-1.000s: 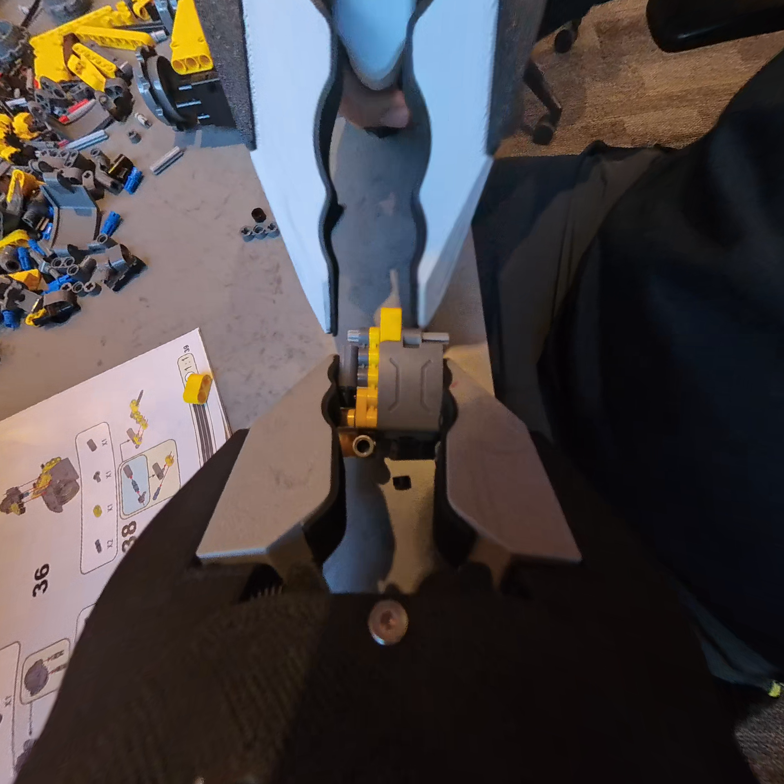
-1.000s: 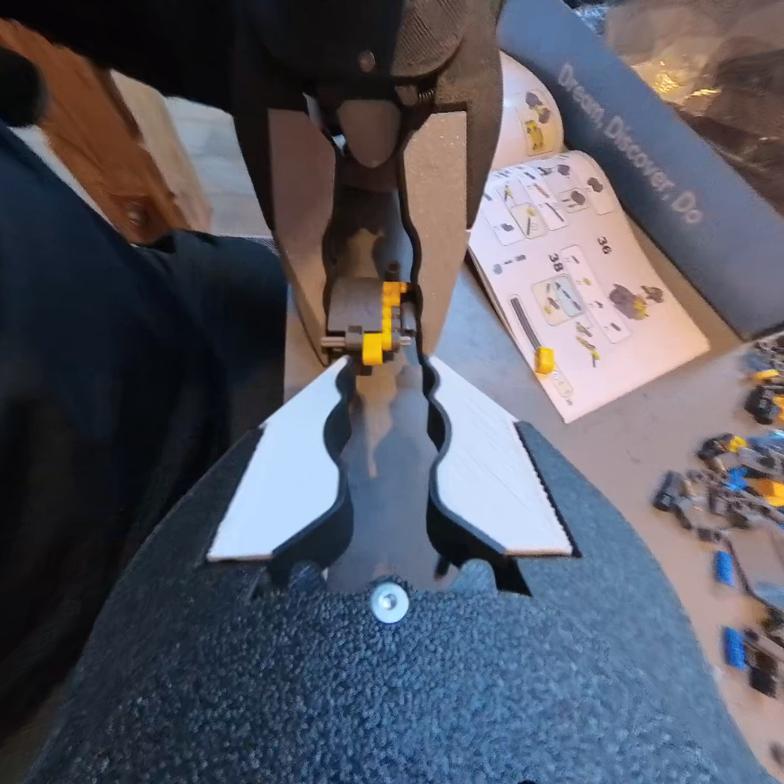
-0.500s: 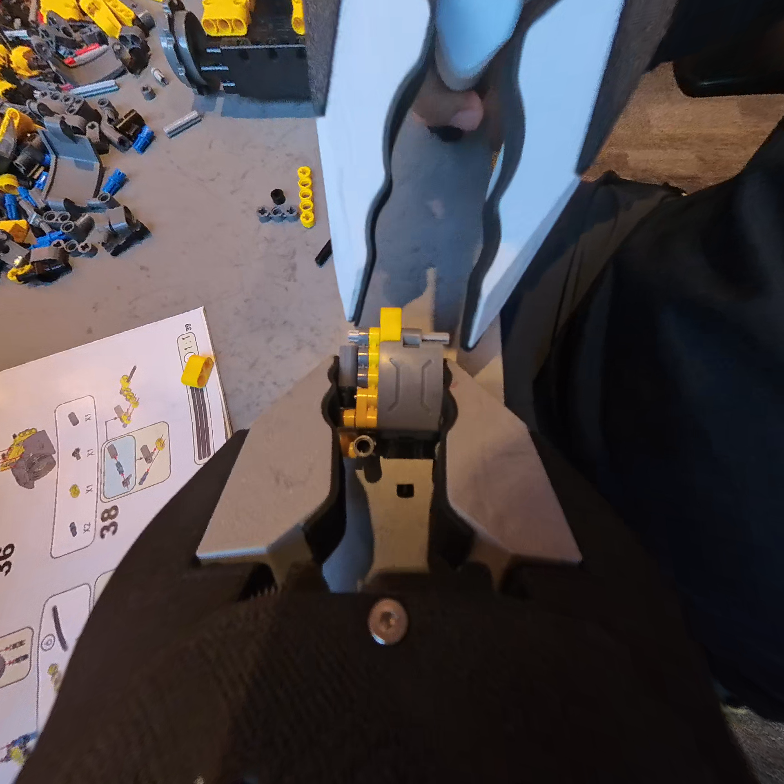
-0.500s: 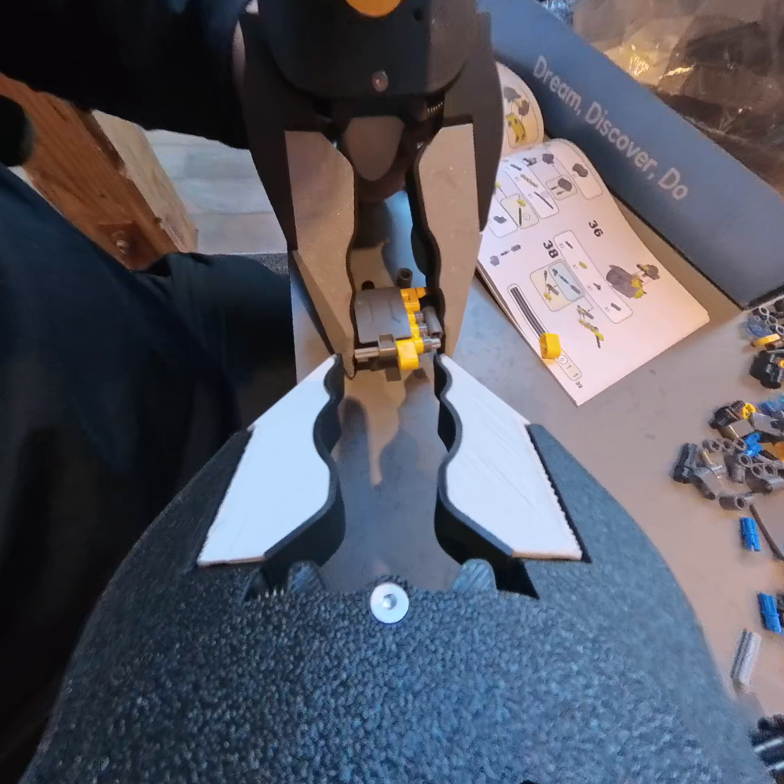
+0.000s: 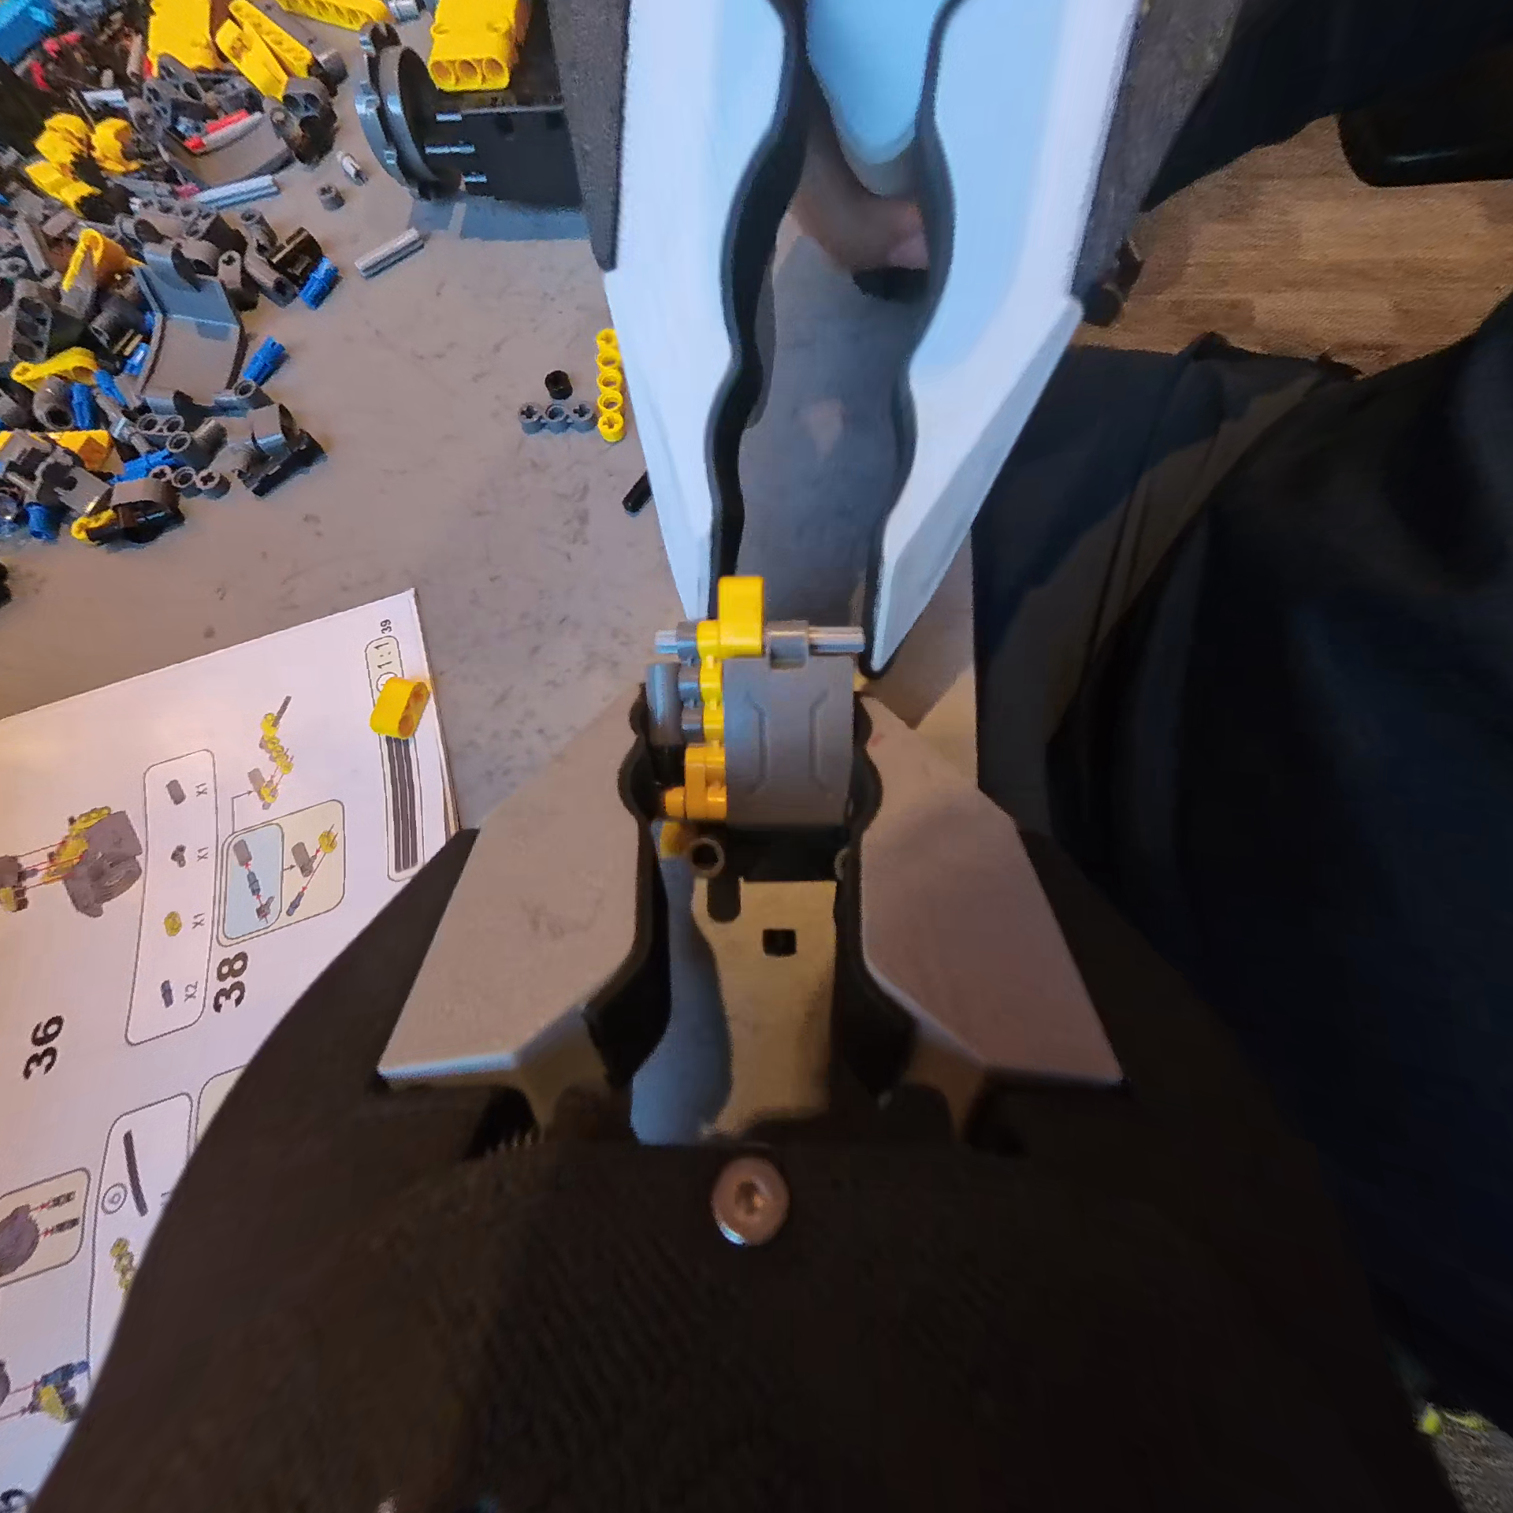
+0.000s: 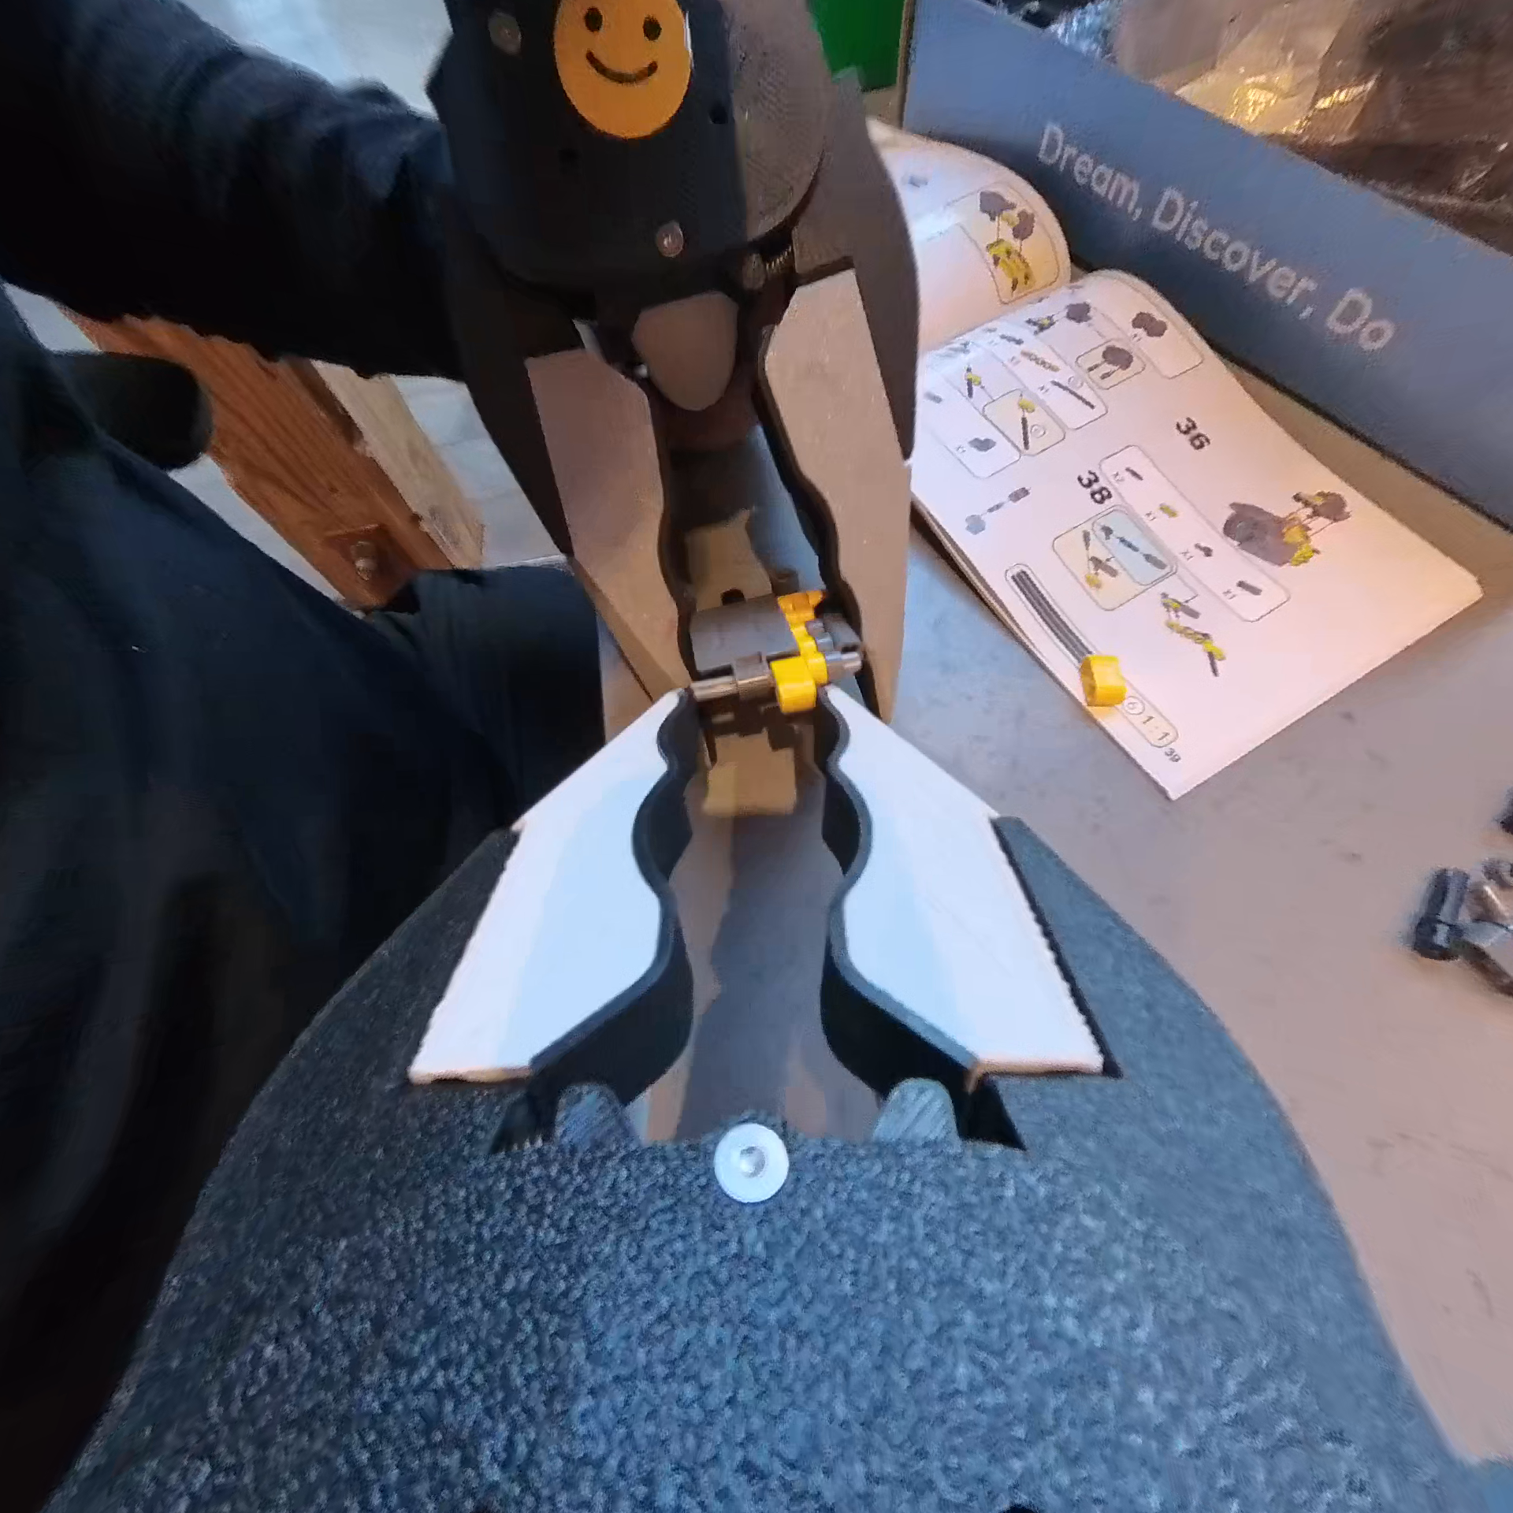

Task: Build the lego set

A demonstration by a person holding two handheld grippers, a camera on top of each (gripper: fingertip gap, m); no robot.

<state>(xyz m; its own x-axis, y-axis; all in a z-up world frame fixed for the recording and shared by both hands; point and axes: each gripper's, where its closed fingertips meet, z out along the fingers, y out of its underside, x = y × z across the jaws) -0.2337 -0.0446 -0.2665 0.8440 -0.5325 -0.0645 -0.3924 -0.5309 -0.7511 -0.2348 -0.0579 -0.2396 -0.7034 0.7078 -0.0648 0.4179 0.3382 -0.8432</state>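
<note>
Your left gripper (image 5: 753, 737) is pinching the small brick assembly (image 5: 770, 729), a grey panel with yellow connectors and a grey axle across its top, at frame centre of the left view. Grip is on the grey body, low down, which leaves the axle end sticking clear above the fingertips; my guess is that's so the other tool can reach it.

Your right gripper (image 6: 757, 704) comes in from the opposite side, its white fingers spread with the tips flanking the axle in the right view. Whether the tips touch the axle ends, can't tell; they aren't clamped on anything.

Both tools meet tip to tip, lifted off the grey table (image 5: 458, 491), near your dark-clothed body at frame right of the left view.

Counts:
- Assembly in the grip: one.
- Instruction booklet (image 5: 164, 819): one, open, lower left of the left view, upper right of the right view, likely kept there for reference.
- Loose yellow piece (image 5: 399, 706) on the booklet's corner: one.
- Yellow beam (image 5: 610, 383) beside a short grey piece and a black bushing, centre left: one each.
- Parts pile (image 5: 139, 327), upper left: too many to count, yellow, grey, black, blue.
- Dark box with lettering (image 6: 1228, 229), upper right of the right view: one.
</note>
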